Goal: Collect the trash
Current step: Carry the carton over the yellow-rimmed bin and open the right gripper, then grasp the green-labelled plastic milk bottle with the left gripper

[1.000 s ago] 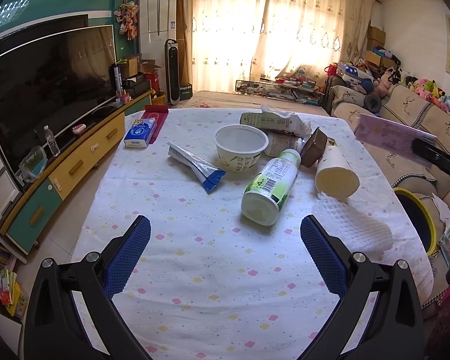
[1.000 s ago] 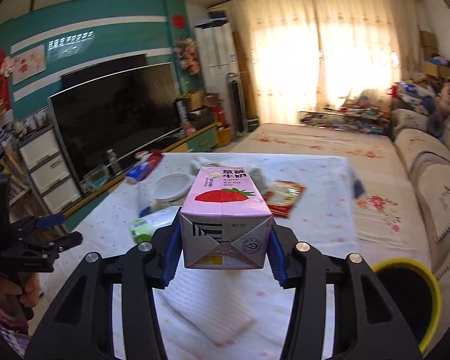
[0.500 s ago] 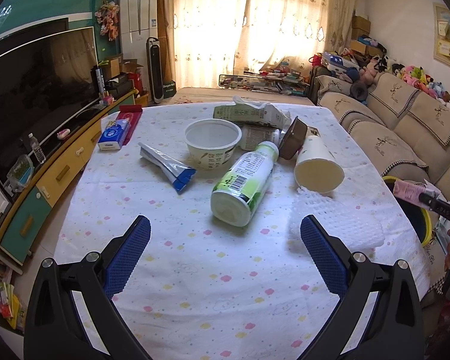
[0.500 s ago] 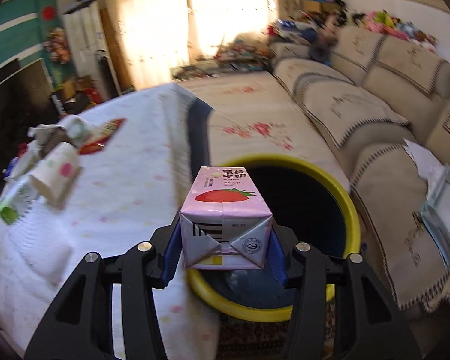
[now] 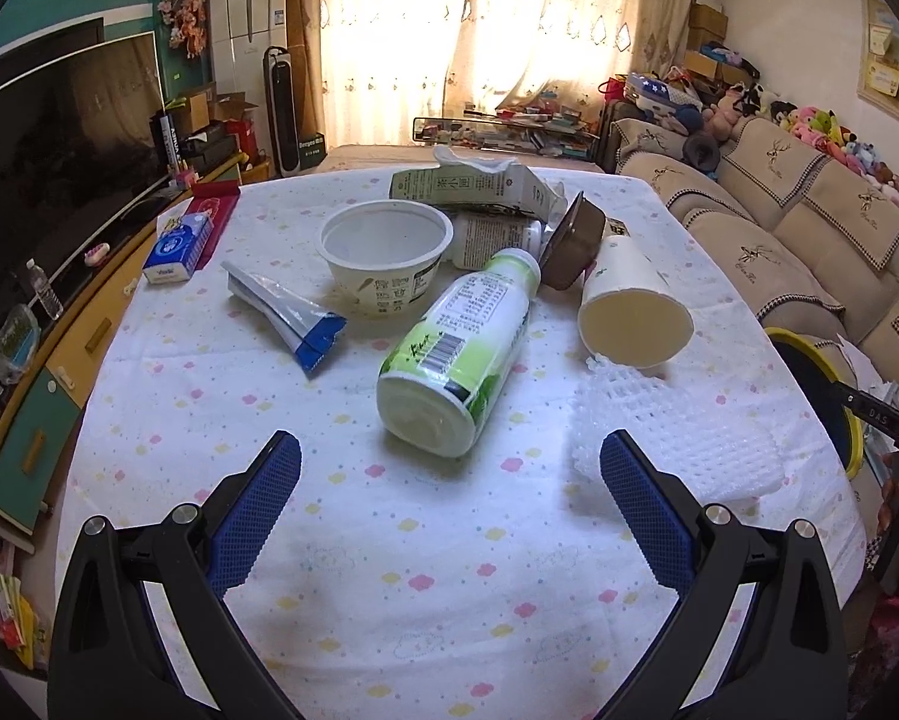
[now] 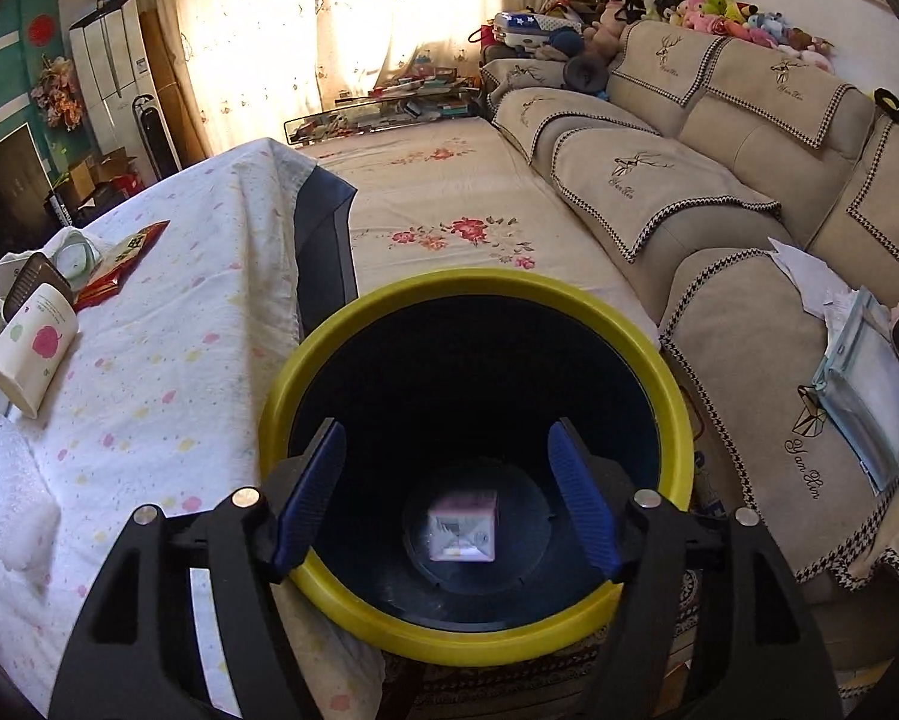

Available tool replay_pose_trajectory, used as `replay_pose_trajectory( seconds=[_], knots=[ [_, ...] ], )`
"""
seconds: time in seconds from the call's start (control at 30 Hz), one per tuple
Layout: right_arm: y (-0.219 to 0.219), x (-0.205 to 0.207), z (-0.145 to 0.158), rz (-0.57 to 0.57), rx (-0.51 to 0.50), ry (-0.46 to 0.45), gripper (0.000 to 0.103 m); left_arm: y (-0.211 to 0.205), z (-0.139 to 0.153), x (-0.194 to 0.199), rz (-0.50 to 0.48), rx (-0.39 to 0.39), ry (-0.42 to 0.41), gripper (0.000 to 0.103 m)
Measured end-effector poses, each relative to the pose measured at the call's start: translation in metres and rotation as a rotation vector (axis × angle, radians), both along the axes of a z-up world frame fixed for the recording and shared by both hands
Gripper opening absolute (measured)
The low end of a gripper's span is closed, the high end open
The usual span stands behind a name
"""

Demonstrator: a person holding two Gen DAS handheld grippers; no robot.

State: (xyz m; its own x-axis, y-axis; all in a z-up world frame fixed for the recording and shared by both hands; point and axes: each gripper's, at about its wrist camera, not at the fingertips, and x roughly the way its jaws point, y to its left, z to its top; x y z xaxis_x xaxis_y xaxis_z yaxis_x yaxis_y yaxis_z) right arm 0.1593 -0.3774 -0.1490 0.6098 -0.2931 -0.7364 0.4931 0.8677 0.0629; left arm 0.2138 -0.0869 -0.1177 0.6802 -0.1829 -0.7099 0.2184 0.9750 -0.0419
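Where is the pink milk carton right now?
In the right wrist view, the pink milk carton lies at the bottom of the yellow-rimmed bin, below the open right gripper.

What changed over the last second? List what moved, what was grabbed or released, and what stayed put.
The right gripper swung from over the table to above the yellow-rimmed bin; its jaws have just been opening, and the pink milk carton it held now lies at the bin's bottom. The left gripper eased closer to the green-labelled bottle, open and empty as before. The trash on the table stayed put.
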Motion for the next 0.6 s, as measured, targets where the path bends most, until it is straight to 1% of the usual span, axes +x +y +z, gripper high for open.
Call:
replay_pose_trajectory(
  seconds=[0.43,0.53,0.6],
  knots=[
    [0.004,0.001,-0.002,0.021,0.023,0.008,0.067,-0.007,-0.004,0.049,-0.103,0.013,-0.010,0.099],
    [0.004,0.001,-0.004,0.021,0.031,0.012,0.067,-0.010,-0.013,0.060,-0.116,0.017,0.017,0.097],
    [0.004,0.002,-0.005,0.024,0.034,0.014,0.067,-0.012,-0.019,0.066,-0.129,0.010,0.045,0.093]
  ],
)
